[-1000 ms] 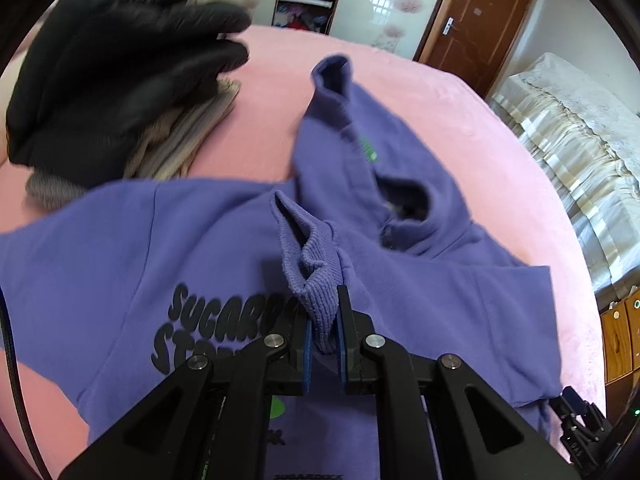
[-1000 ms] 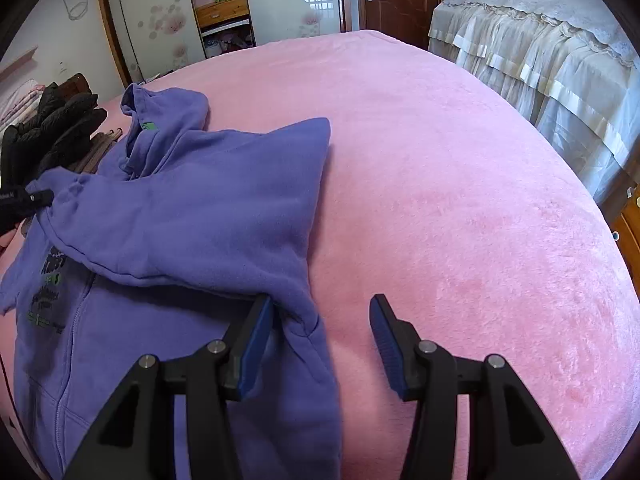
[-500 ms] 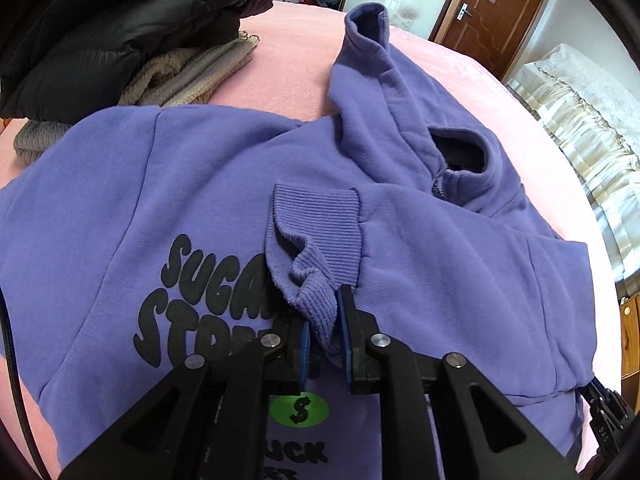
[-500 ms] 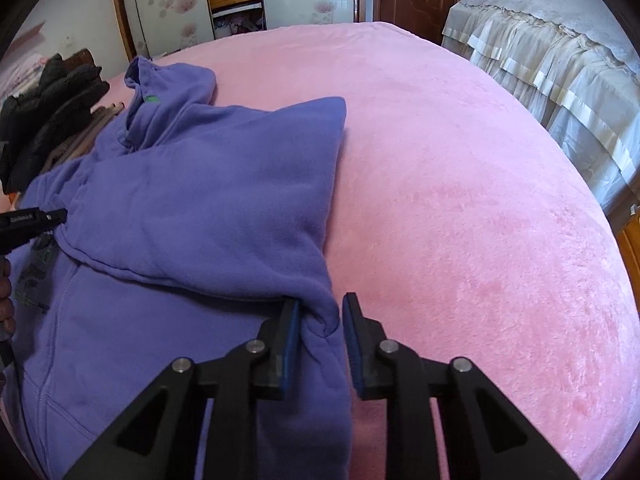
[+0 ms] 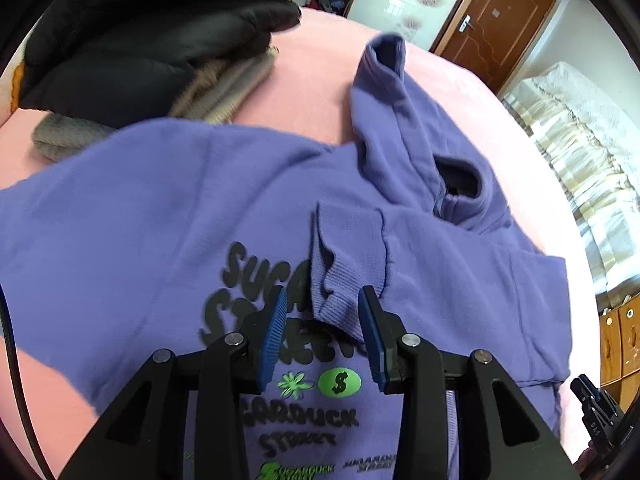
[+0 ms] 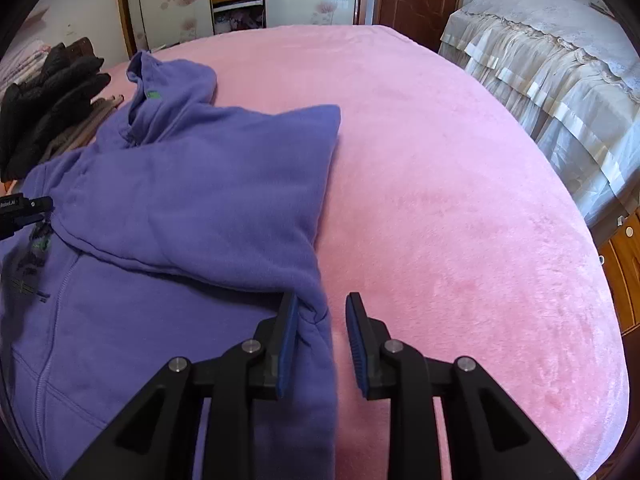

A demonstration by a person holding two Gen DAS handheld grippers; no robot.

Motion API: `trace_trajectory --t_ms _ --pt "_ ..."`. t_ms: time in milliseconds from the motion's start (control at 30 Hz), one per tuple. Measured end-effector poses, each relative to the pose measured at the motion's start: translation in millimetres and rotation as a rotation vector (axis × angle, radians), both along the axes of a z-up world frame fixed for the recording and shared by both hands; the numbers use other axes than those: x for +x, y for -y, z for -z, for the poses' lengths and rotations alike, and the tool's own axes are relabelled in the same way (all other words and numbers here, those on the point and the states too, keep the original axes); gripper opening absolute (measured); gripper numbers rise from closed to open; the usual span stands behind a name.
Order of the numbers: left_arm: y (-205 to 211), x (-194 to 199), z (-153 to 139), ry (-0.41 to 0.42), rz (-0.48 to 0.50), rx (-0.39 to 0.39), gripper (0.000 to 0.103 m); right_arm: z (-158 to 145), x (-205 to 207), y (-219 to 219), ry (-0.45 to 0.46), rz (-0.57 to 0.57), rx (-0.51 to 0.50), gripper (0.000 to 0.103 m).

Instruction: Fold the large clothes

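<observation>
Left gripper (image 5: 323,330) has its jaws spread wide with nothing pinched; the ribbed cuff (image 5: 340,264) sits loose between the blue pads, lying on the chest print. Right gripper (image 6: 322,336) is also open, straddling the outer edge of the purple hoodie (image 6: 192,184) where the sleeve fold starts; the left pad touches fabric, but I wouldn't call it a grip.

My read is this is the release of a sleeve fold. To do it well, I'd lift both grippers straight up and away so the pads don't drag the cuff off the chest or pull the folded edge open (fleece clings to ribbed pads, so a sideways exit seems risky).

The hoodie lies front-up on the pink blanket (image 6: 460,200), toward its left side. One sleeve (image 6: 224,184) is folded across the body, cuff landing near the black lettering and the green dollar badge. The cuff is a bit crumpled, not flat. The hood (image 5: 384,92) points away, slightly twisted. The other sleeve isn't folded in yet. A pile of dark clothes (image 5: 132,36) sits just past the shoulder.
</observation>
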State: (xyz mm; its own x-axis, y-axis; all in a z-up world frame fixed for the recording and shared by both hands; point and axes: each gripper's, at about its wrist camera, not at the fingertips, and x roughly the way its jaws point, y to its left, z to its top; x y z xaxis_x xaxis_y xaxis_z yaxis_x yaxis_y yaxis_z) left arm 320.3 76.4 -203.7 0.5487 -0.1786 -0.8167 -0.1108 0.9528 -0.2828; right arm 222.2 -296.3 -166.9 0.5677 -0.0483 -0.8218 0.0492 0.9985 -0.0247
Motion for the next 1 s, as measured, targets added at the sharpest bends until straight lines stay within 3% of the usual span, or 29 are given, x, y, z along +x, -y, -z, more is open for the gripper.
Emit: trace_trajectory --t_ms 167,333,500,733,800,867,1000 --pt "12.9 -5.2 -25.8 0.054 0.023 0.005 0.036 -28.5 4.4 -6.0 0.06 -0.012 0.011 0.025" --pt "45.9 14.4 -24.0 0.039 0.046 0.012 0.036 -34.6 44.1 -26.2 0.065 -0.044 0.016 0.025" --pt "71.5 42.3 0.2 -0.012 0.054 0.037 0.036 -20.3 109.7 -42.8 0.026 -0.084 0.063 0.025" --pt "70.2 66.3 31.6 -0.065 0.05 0.13 0.036 14.5 173.1 -43.8 -0.068 -0.05 -0.021 0.024" --pt "64.8 68.3 34.3 -0.071 0.06 0.113 0.036 21.9 177.7 -37.6 -0.086 -0.048 -0.054 0.018" --pt "60.3 70.3 36.9 -0.072 0.073 0.113 0.036 23.5 176.0 -32.2 -0.077 -0.049 -0.101 0.003" --pt "60.4 71.5 40.4 -0.063 0.106 0.143 0.036 23.8 173.4 -20.0 -0.068 -0.046 -0.066 0.0"
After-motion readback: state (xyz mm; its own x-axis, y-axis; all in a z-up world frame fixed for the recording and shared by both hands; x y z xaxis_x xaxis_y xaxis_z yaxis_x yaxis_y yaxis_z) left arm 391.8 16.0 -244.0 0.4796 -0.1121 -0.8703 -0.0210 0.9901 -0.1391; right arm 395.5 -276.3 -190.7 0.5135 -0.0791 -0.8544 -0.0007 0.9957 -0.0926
